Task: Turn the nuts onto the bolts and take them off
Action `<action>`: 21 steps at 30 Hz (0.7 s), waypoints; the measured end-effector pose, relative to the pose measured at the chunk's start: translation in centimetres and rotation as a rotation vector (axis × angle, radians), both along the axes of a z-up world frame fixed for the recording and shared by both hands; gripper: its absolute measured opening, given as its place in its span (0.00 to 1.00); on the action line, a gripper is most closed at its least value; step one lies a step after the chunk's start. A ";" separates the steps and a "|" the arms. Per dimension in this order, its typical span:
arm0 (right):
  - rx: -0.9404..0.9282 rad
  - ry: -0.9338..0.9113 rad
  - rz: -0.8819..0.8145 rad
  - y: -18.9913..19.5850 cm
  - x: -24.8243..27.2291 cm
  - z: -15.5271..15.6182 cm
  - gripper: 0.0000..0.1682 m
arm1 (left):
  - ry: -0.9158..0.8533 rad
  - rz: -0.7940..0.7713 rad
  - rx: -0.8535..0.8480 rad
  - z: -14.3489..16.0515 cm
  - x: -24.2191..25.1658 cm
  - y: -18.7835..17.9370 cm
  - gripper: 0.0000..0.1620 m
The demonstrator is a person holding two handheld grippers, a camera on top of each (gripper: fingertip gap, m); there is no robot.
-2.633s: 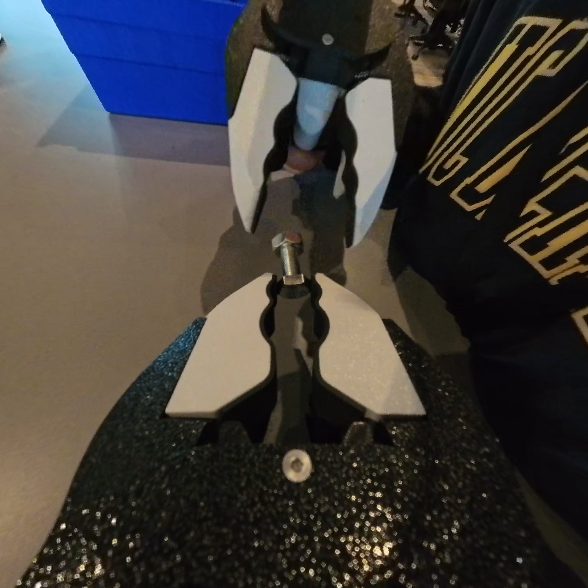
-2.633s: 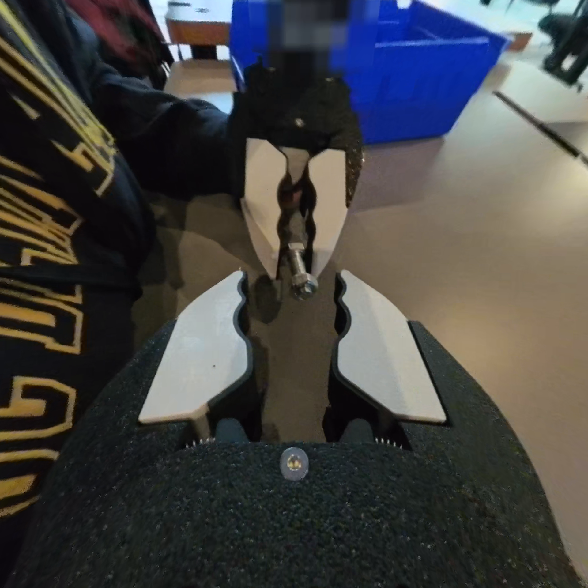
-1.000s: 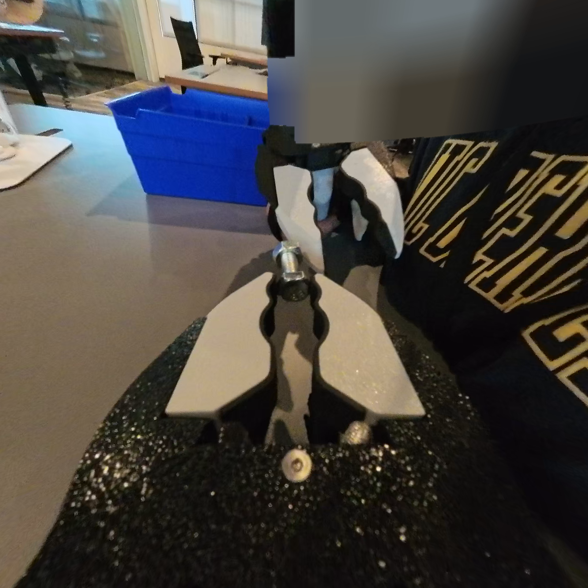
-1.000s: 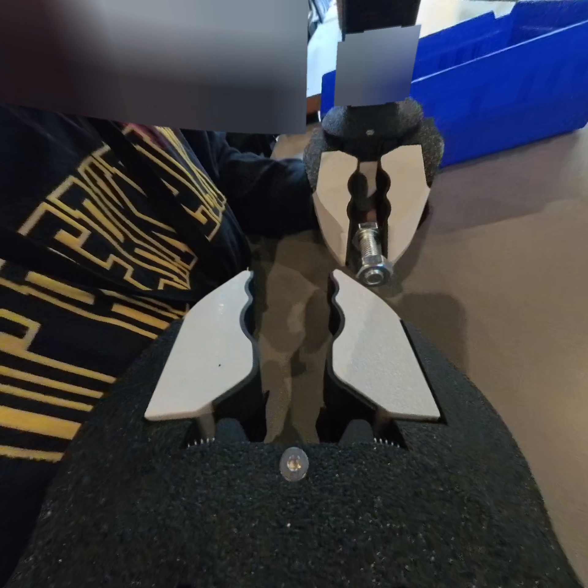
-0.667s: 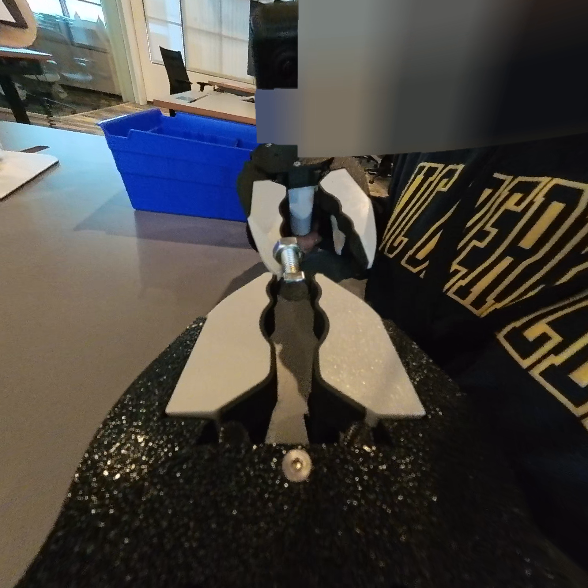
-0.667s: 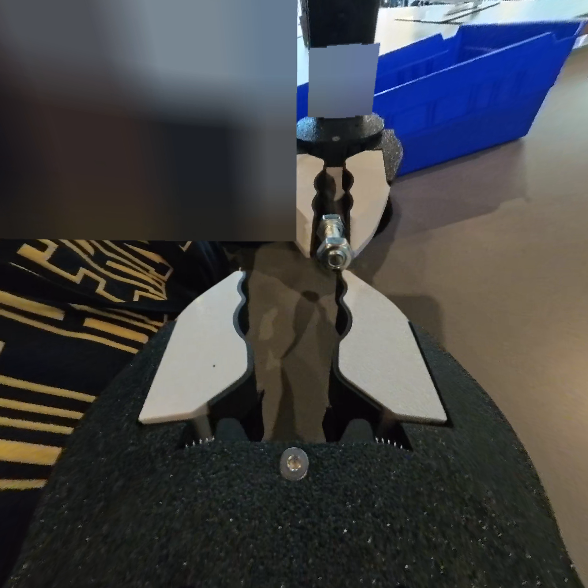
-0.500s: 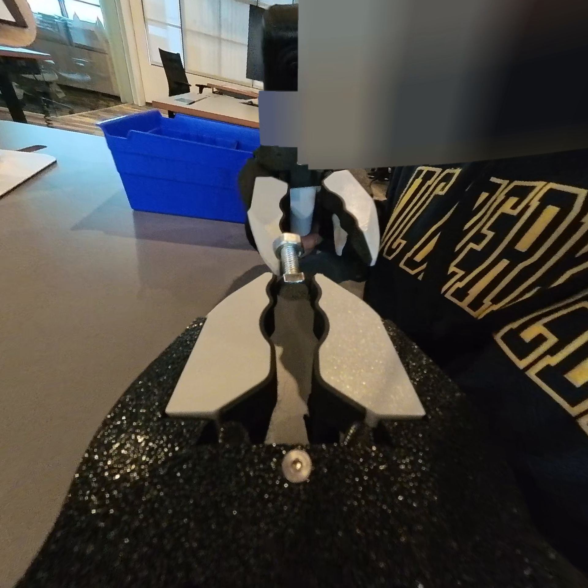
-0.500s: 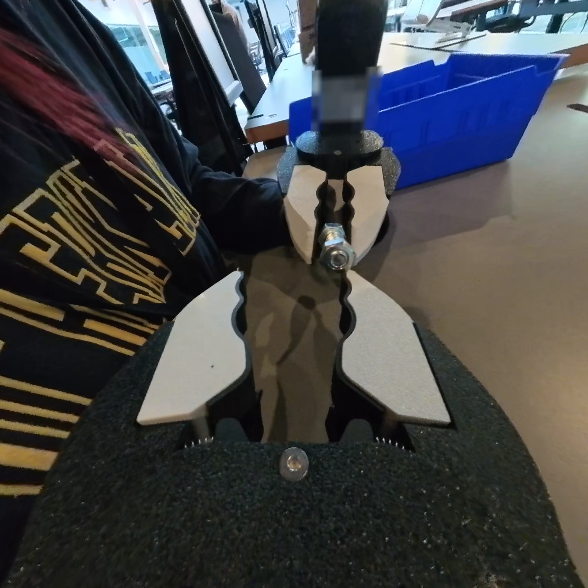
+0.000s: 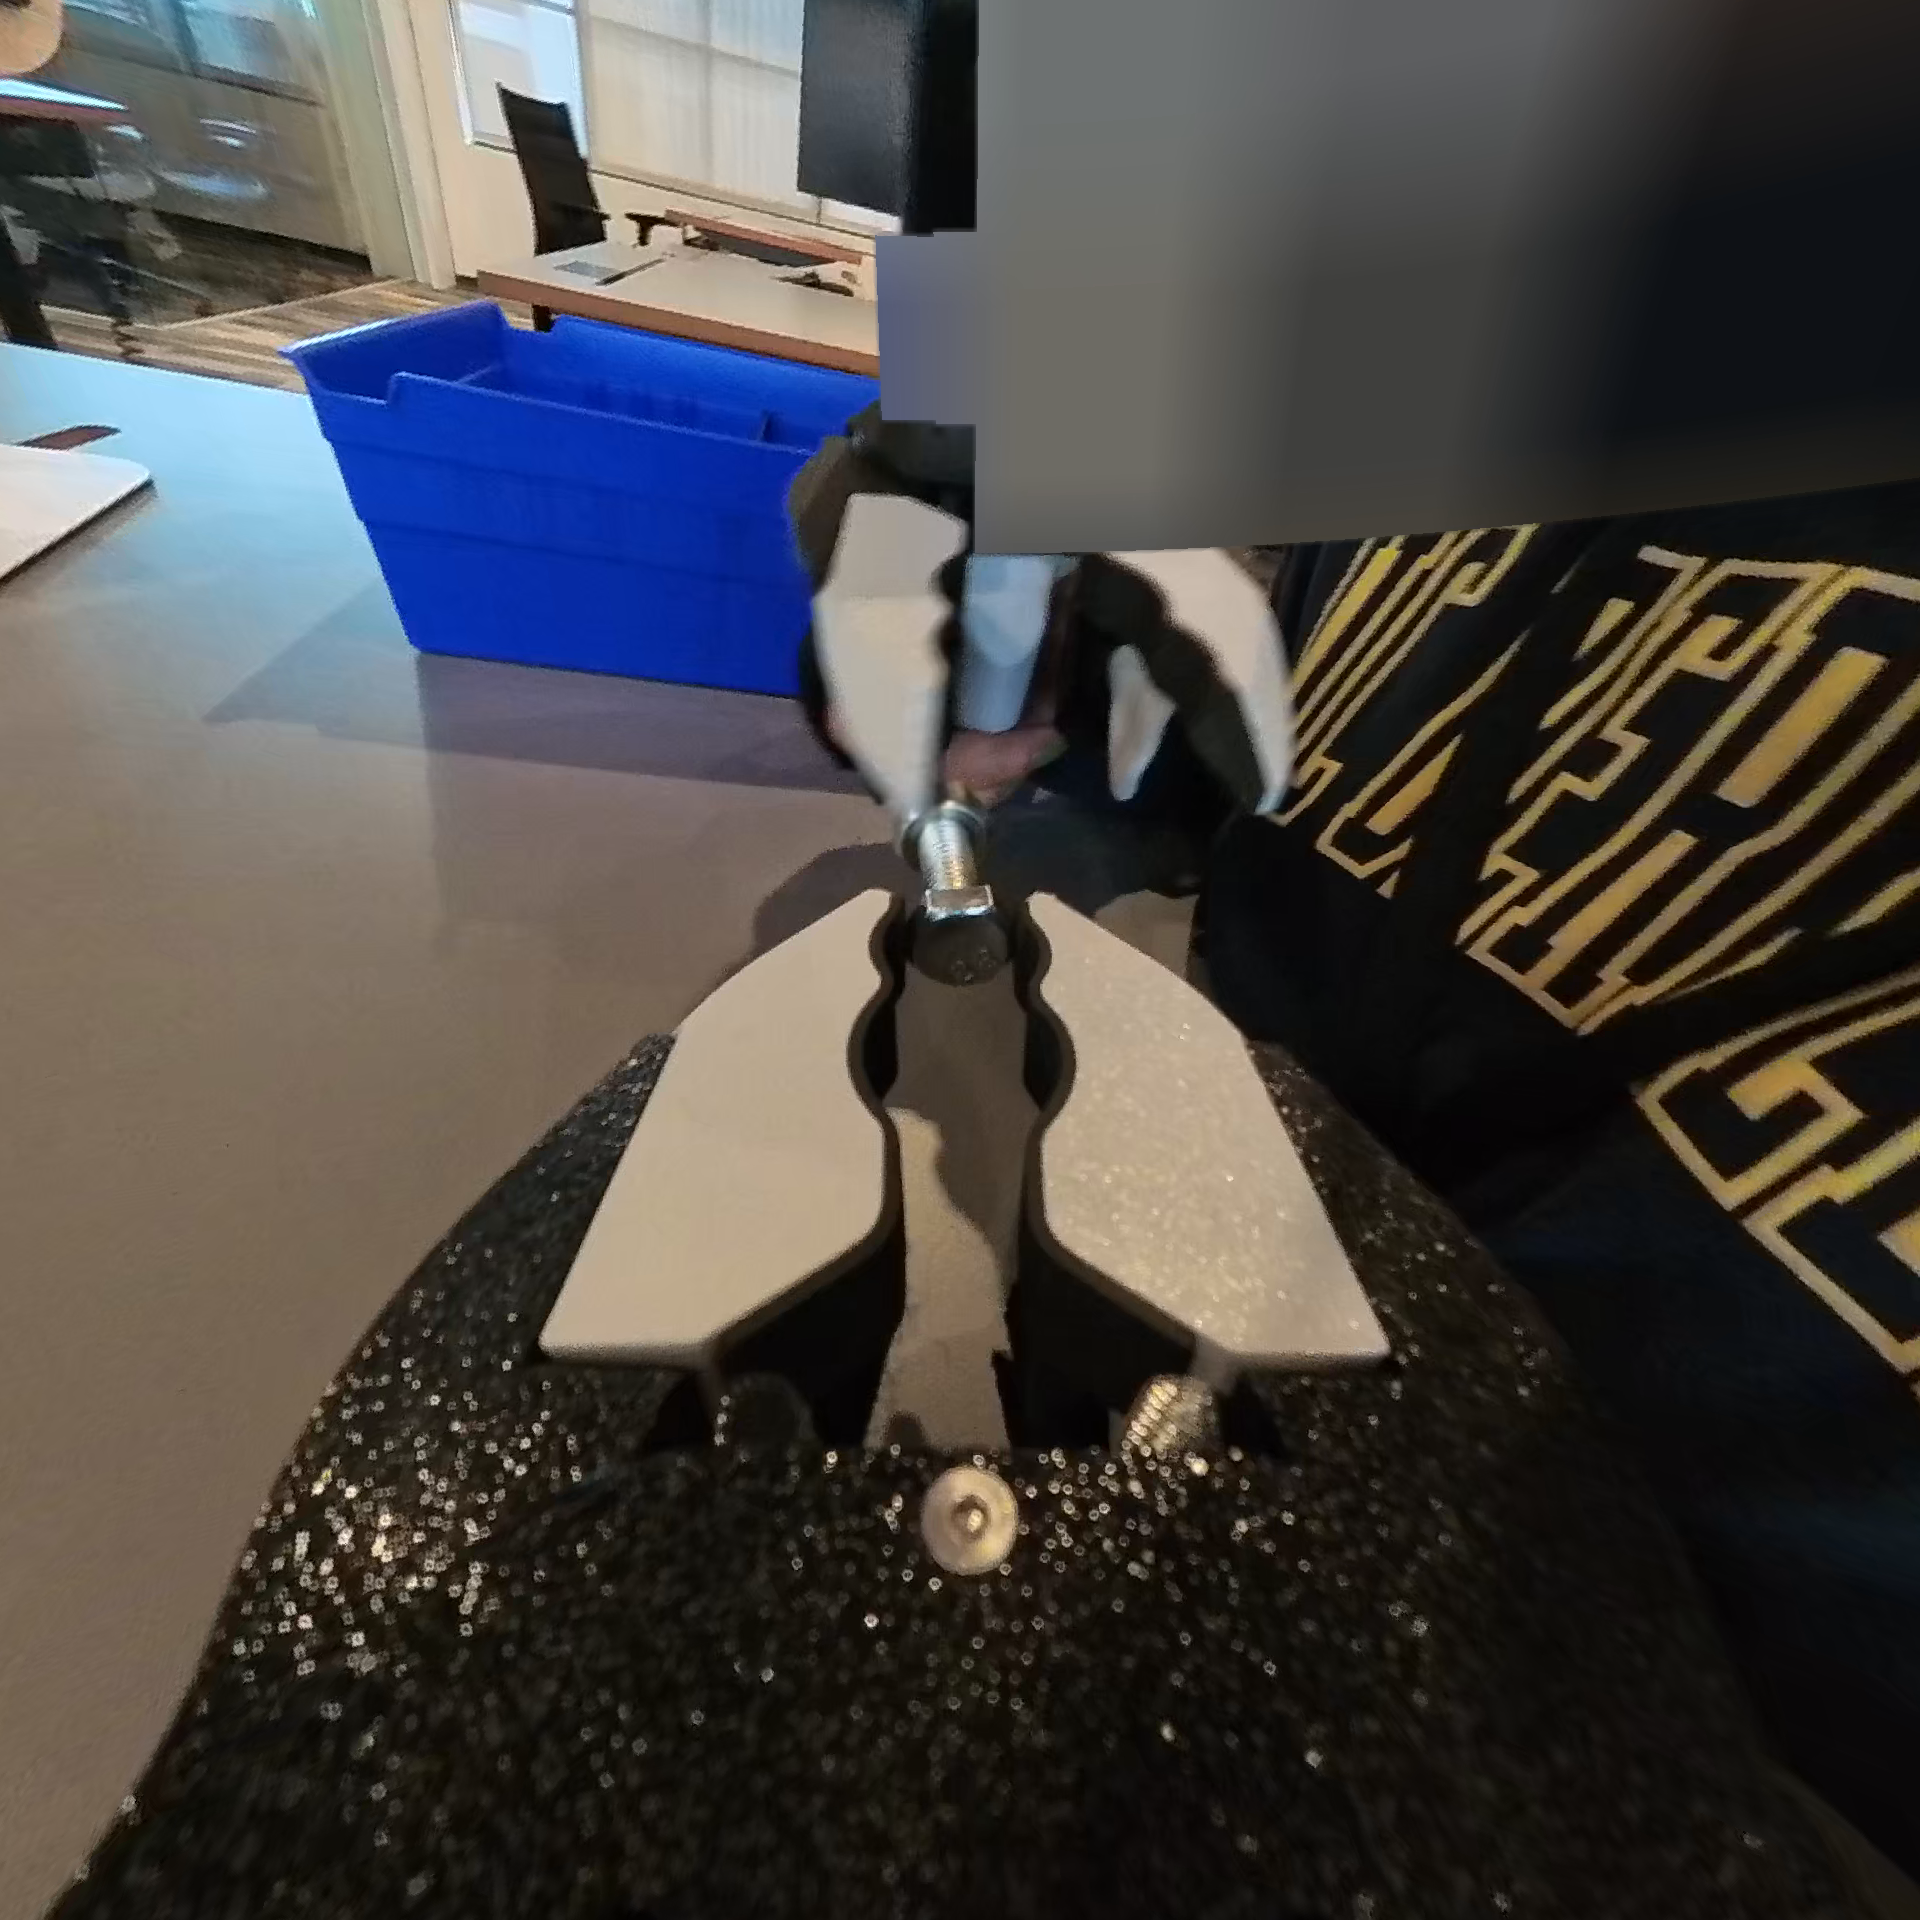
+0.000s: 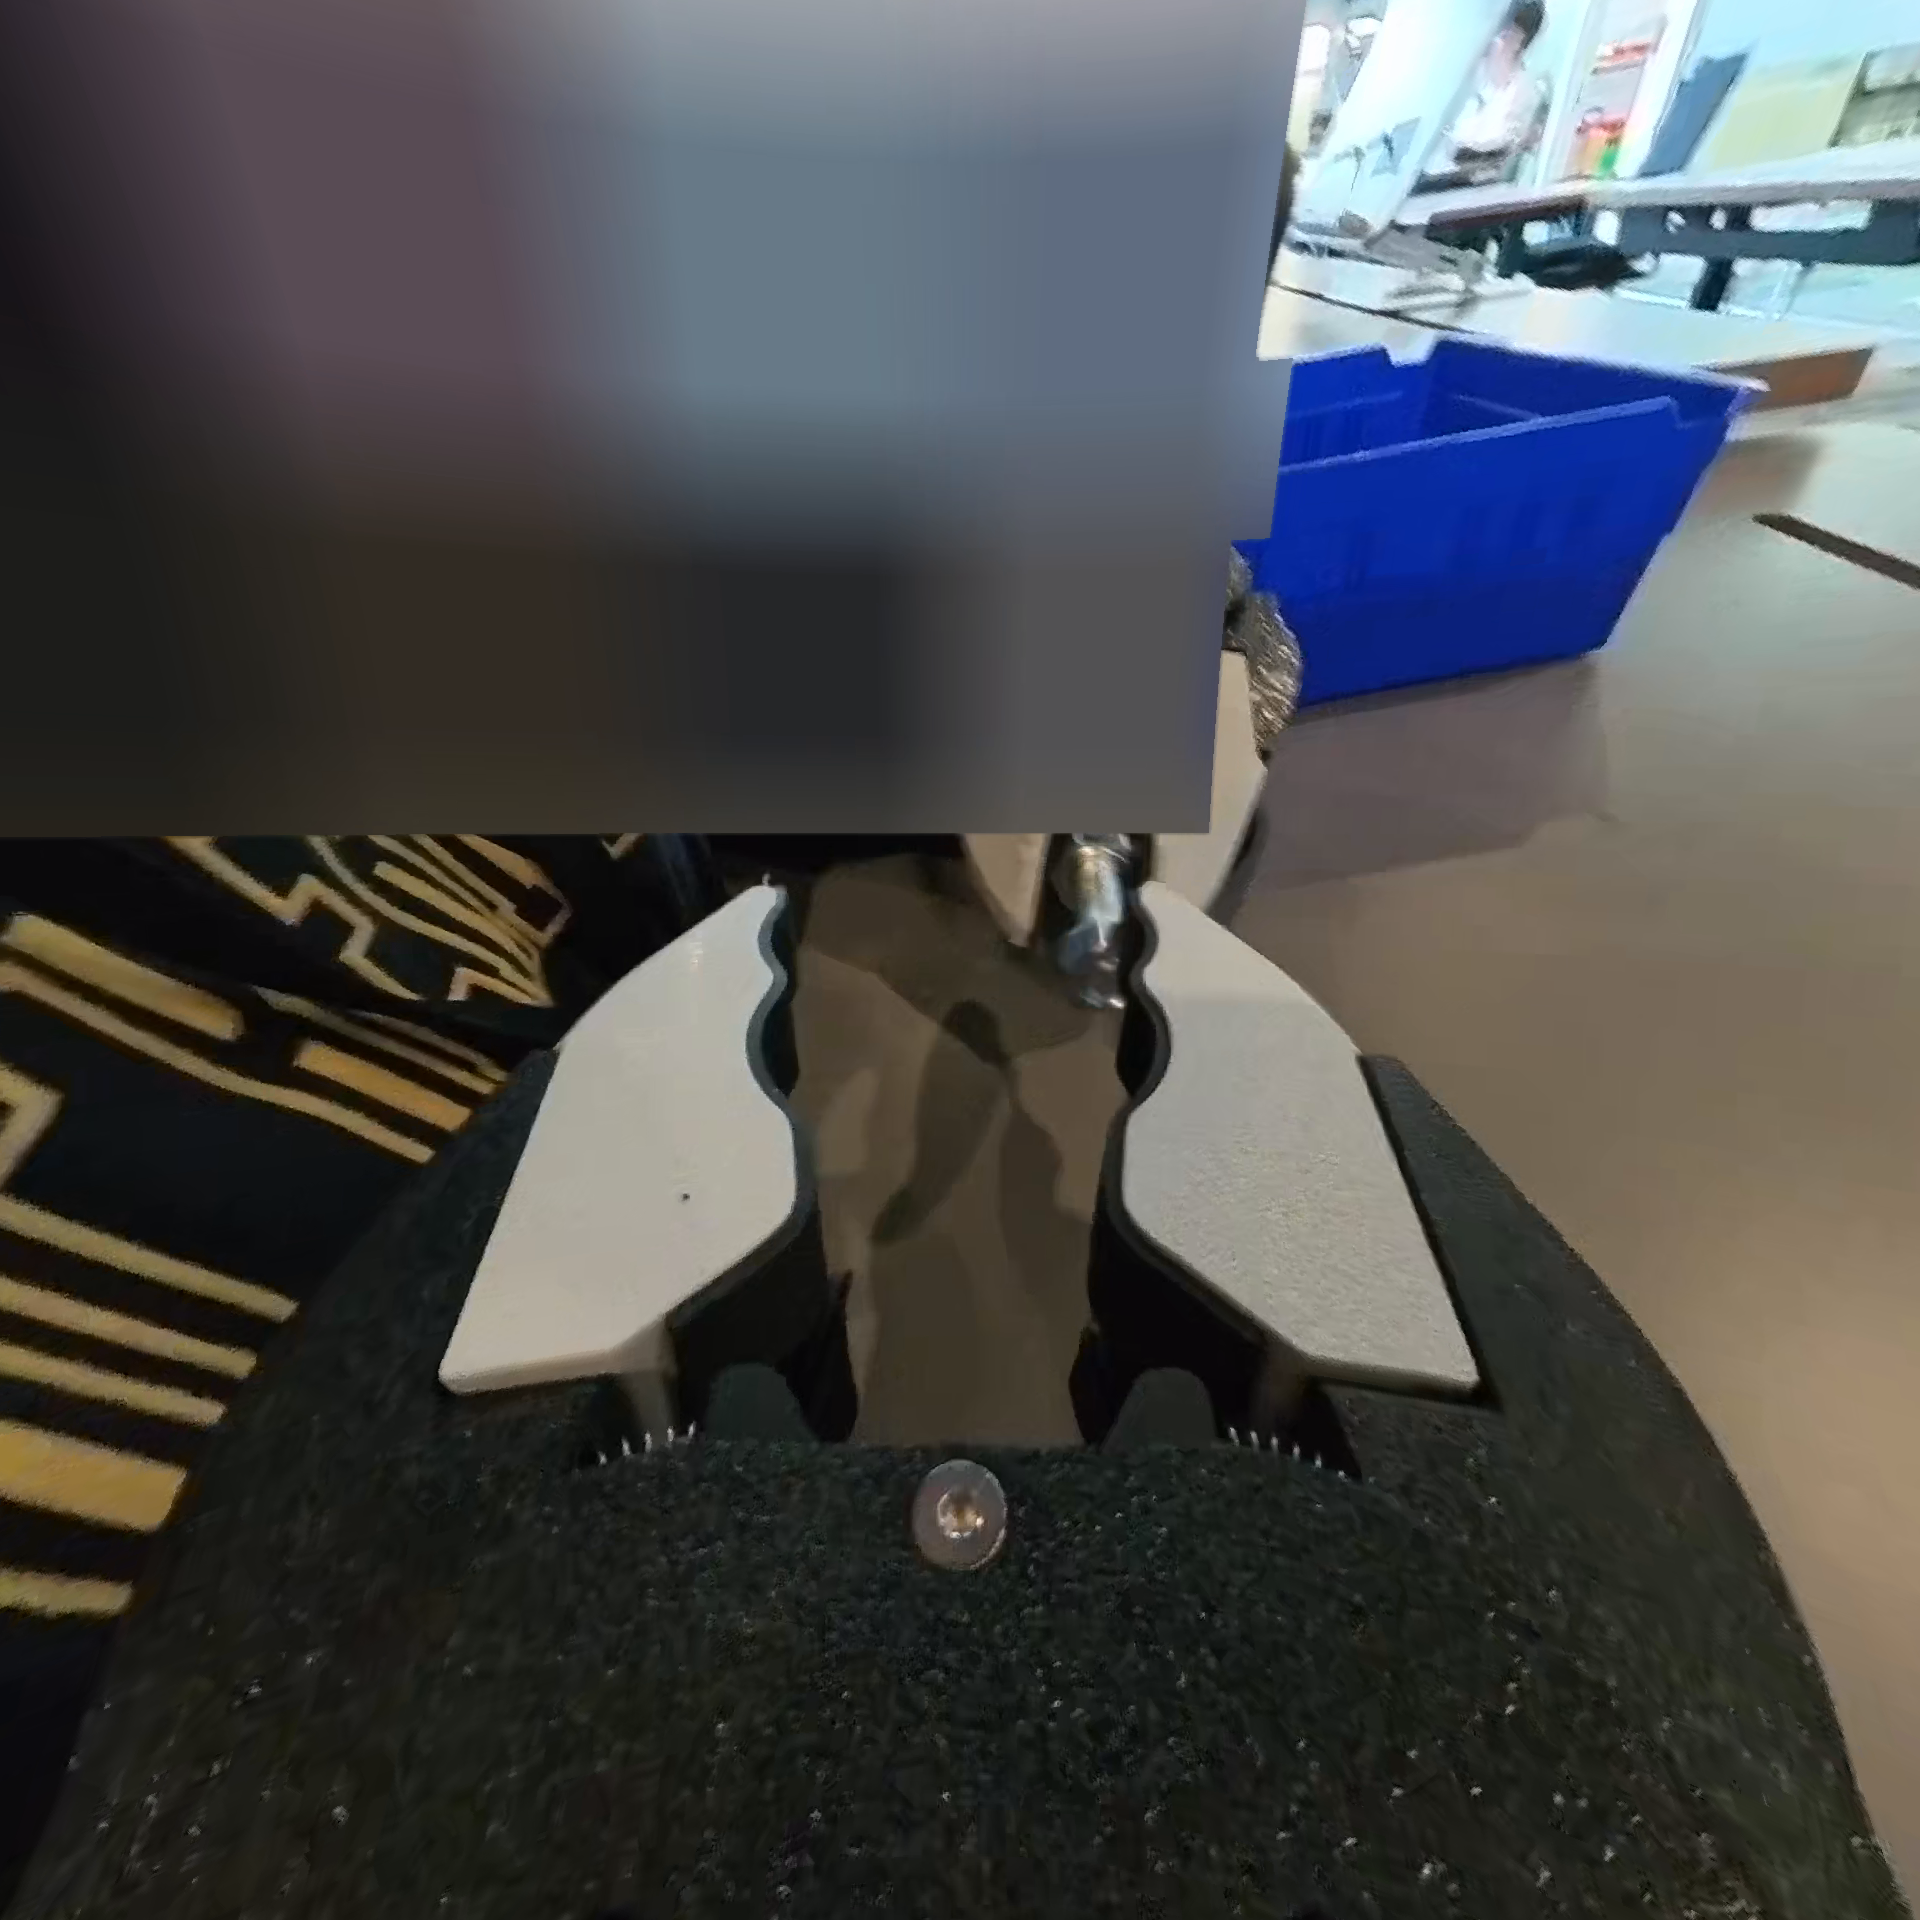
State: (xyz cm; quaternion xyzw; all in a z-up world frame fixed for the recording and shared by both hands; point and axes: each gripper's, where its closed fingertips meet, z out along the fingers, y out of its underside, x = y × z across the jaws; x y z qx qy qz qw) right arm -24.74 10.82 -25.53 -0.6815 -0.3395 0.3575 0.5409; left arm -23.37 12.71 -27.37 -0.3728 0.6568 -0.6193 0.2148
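Observation:
My left gripper (image 9: 956, 920) is shut on the head of a steel bolt (image 9: 948, 868), which points away from it above the table. A nut (image 9: 938, 828) sits on the far end of the thread. My right gripper (image 10: 961, 914) faces the left one and is open and empty. The nut end of the bolt (image 10: 1091, 940) lies just inside its gap, close to its right finger (image 10: 1247, 1122). In the left wrist view the right gripper (image 9: 1091, 805) shows with one fingertip next to the nut. A blurred patch hides most of the left gripper in the right wrist view.
A blue plastic bin (image 9: 582, 520) stands on the grey table (image 9: 312, 935) behind the grippers; it also shows in the right wrist view (image 10: 1455, 520). A person's dark top with yellow pattern (image 9: 1610, 831) is close on one side. Desks and chairs stand far behind. The grippers are tip to tip, or close to it.
Both grippers have been raised and tilted up from the table. The right gripper has come closer, so the nut end now lies inside its open fingers. The left gripper keeps hold of the bolt.

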 end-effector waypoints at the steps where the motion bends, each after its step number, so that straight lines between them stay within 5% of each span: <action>1: 0.004 0.001 0.015 -0.2 -0.2 0.1 0.34 | 0.000 0.005 -0.002 0.0 0.0 0.1 0.12; 12: -0.064 -0.064 0.039 -0.5 -0.2 -1.2 0.25 | -0.032 0.035 -0.053 0.7 0.0 0.8 0.12; 21: -0.049 -0.072 -0.039 0.6 0.4 -1.3 0.35 | -0.029 -0.017 -0.073 0.9 -0.3 0.2 0.12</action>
